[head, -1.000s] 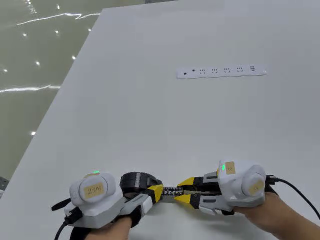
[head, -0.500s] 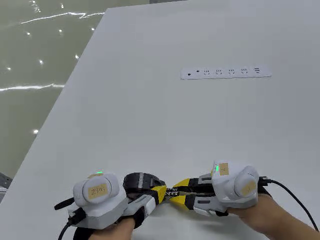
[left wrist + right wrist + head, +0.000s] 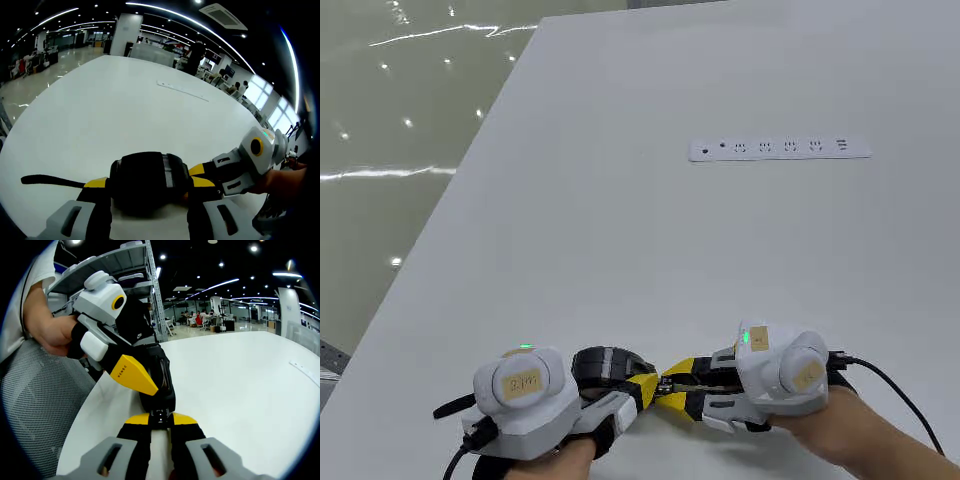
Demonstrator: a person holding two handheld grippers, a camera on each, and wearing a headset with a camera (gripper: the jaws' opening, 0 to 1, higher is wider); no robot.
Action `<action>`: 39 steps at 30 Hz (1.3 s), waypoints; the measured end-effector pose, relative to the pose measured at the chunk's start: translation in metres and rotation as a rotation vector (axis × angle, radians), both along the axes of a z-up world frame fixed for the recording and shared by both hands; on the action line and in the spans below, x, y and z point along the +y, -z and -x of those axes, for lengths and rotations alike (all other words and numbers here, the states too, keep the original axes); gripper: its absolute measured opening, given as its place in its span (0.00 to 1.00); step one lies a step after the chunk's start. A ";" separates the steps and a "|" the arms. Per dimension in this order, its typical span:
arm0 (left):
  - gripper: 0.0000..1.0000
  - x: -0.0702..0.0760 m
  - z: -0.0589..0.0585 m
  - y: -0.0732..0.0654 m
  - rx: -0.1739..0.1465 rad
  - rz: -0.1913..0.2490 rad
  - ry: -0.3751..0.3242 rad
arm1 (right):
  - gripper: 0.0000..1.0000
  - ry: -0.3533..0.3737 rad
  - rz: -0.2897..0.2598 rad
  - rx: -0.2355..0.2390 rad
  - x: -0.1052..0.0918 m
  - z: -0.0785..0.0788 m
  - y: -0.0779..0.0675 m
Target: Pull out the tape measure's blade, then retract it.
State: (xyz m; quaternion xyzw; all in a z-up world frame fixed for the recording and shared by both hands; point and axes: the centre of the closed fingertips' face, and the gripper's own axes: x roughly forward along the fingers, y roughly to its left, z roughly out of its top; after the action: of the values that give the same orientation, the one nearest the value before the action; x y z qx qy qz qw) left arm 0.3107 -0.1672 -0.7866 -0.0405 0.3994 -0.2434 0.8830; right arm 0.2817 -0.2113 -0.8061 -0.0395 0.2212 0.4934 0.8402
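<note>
At a white table (image 3: 620, 200) bordered on the left by a glossy floor (image 3: 380, 120), a person is working a tape measure with two hand-held grippers near the table's front edge. On the left, the left gripper (image 3: 150, 186) is clamping the tape measure (image 3: 605, 364) — its yellow-tipped jaws are pressing against opposite sides of the round black case, which is sitting on the table, as the left gripper view is showing head-on. A thin black strap (image 3: 50, 181) is trailing leftward from the case across the tabletop. Just right of the case, the blade's end hook (image 3: 159, 414) is poking out of the mouth, with hardly any blade showing. The right gripper (image 3: 674, 386) is meeting it there: its jaws are drawn nearly together and are pinching the end hook, their tips sitting just beside the case and close to the left gripper's near yellow tip. The person's right hand (image 3: 830, 430) is gripping the right gripper from behind, and a black cable (image 3: 890, 380) is running off from it to the right. Farther back and to the right, a white power strip (image 3: 778, 149) is lying flat on the table — well apart from both grippers.
</note>
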 end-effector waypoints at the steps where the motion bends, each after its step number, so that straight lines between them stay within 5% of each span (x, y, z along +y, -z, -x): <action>1: 0.58 0.000 0.000 0.000 0.001 0.000 0.000 | 0.13 0.001 0.001 -0.001 0.000 0.000 0.000; 10: 0.59 -0.003 0.002 0.001 -0.009 -0.039 0.038 | 0.14 0.001 0.012 0.018 0.001 0.003 0.005; 20: 0.60 -0.001 0.001 0.001 -0.015 -0.033 0.043 | 0.15 0.008 0.034 0.013 0.000 0.004 0.004; 30: 0.60 -0.001 0.002 0.001 -0.013 -0.017 0.053 | 0.17 0.033 0.044 0.042 -0.005 0.007 0.005; 39: 0.60 0.000 0.002 -0.006 -0.030 0.040 0.062 | 0.27 0.081 0.037 0.077 -0.013 0.010 0.002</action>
State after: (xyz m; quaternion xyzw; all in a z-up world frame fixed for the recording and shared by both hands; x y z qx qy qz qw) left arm 0.3086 -0.1677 -0.7805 -0.0422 0.3822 -0.2793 0.8799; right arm 0.2717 -0.2238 -0.8084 -0.0269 0.2641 0.4562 0.8494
